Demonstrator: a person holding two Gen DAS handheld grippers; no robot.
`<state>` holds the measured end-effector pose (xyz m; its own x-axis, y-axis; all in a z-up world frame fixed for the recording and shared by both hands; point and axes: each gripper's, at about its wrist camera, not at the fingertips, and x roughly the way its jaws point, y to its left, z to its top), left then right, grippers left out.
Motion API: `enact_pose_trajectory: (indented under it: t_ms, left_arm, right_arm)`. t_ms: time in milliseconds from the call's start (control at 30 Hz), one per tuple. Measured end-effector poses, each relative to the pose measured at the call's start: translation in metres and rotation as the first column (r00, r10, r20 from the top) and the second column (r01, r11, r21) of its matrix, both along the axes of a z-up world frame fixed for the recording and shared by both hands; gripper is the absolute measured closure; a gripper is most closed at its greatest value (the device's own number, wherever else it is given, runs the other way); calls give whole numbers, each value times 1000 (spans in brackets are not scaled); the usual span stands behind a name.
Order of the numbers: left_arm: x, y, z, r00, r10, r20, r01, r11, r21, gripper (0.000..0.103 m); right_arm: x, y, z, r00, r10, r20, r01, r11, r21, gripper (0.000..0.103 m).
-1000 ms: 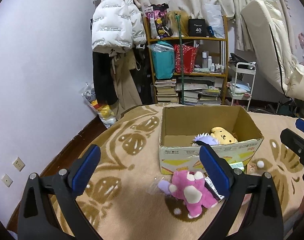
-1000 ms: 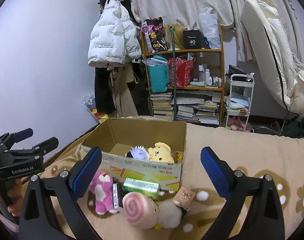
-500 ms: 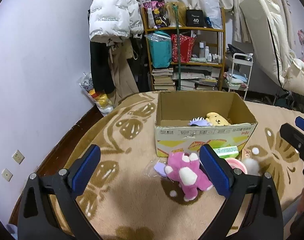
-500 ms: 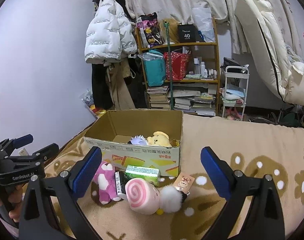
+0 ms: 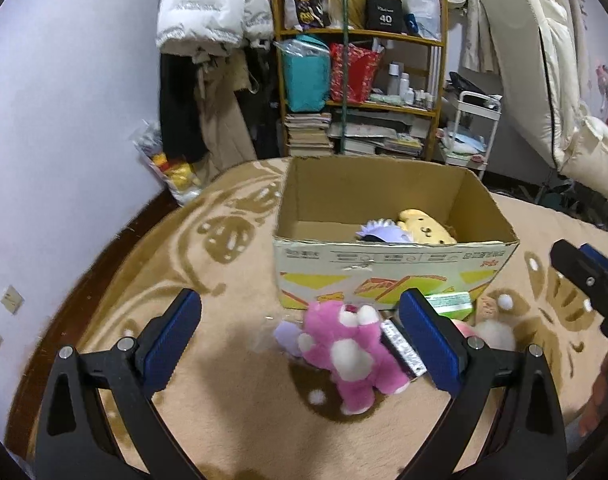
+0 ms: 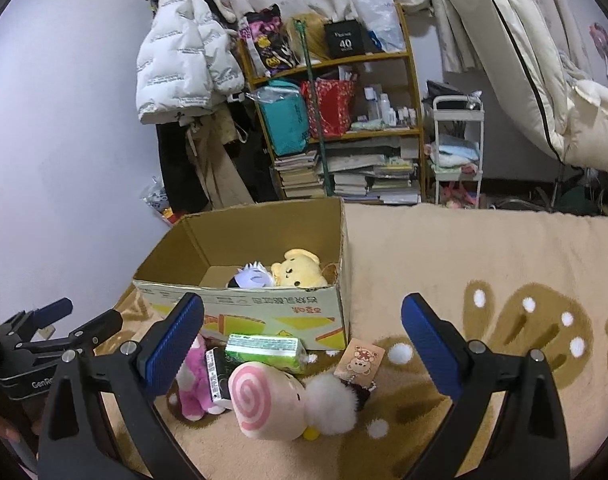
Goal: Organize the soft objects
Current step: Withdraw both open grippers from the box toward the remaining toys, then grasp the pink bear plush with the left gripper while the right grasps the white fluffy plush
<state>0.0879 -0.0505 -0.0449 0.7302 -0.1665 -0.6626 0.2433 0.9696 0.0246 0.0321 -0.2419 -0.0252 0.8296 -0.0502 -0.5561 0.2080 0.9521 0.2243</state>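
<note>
You are holding both the left tool and right tool spread and empty; the pink plush, looking light and squashy, is best pinched across its body.

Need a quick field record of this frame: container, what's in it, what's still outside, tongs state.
container: open brown cardboard box on beige patterned blanket
inside: yellow plush bear, white-purple spiky plush
outside, in front: pink-and-white plush bear, pink swirl plush roll, white fluffy pompom, green tissue pack
left tongs: open, empty
right tongs: open, empty
</note>
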Motion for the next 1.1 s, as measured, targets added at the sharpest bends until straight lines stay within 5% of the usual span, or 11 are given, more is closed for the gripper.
enact_pose_trajectory:
  t_ms: [600,733,1100]
  left_arm:
    - [41,-23,-59,993,-5,-122,17,995,99,5]
    - [47,-22,-71,987,-1,-163,18,995,101,5]
    - [59,-17,-87,970,3,-244,9,999,48,5]
  right_arm:
    - [44,-6,-57,979,25,-201,-9,997,81,0]
    - [49,-9,-77,955,28,-295,6,994,112,19]
    - [51,-27,-97,920,-28,-390,84,989,126,21]
